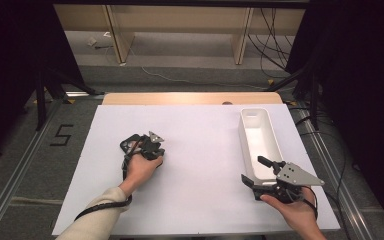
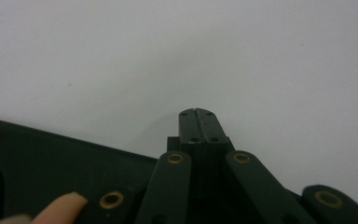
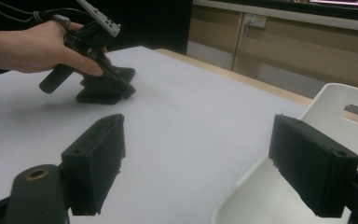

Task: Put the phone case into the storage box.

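A flat black object [image 1: 130, 145] with a round opening lies on the white table [image 1: 200, 150], left of middle. My left gripper [image 1: 151, 149] points down at the table just beside it. Its jaws are shut, pressed together with nothing between them [image 2: 198, 114], and the black object [image 2: 51, 158] lies to their left. From the right gripper view, the left gripper [image 3: 127, 89] rests its tip at the edge of the black object [image 3: 100, 95]. My right gripper [image 1: 256, 170] hovers open over the near end of a white bin [image 1: 260, 132], and its empty jaws stand wide apart [image 3: 200, 158].
The long white bin [image 3: 340, 102] stands lengthwise along the table's right side. A wooden strip [image 1: 190, 98] borders the far edge of the table. Cables lie on the floor beyond it, and dark frames stand at both sides.
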A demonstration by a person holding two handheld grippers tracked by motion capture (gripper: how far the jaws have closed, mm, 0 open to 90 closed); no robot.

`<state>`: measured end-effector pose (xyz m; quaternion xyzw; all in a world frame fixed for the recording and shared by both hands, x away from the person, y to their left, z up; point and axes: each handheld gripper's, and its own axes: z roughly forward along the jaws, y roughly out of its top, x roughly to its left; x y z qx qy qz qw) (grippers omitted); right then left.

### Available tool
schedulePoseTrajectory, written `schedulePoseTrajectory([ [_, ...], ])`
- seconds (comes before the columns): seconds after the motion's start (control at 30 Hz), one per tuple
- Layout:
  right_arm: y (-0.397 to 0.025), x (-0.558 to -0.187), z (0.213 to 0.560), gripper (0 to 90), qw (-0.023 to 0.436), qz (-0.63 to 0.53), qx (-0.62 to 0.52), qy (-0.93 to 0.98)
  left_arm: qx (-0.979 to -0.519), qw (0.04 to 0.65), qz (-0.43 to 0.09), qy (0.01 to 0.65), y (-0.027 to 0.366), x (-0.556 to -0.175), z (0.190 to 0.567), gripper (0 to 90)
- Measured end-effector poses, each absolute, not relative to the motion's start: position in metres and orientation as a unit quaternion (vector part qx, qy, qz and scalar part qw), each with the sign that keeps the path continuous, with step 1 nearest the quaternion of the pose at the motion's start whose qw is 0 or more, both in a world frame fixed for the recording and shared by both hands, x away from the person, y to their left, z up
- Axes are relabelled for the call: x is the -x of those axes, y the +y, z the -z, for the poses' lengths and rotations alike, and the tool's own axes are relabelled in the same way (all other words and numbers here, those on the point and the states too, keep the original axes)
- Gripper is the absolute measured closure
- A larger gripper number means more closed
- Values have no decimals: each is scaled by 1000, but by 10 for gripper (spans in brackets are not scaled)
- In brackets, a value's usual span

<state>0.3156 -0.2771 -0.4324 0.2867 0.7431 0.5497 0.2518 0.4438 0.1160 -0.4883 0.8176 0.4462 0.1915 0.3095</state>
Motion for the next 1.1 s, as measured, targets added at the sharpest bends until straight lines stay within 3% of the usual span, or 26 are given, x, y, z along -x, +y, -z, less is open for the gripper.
schedulePoseTrajectory([
  [1.1,-278,-315,432,198,253,-550,-288,742,-843,264,-149,445,159,-406,478,900],
])
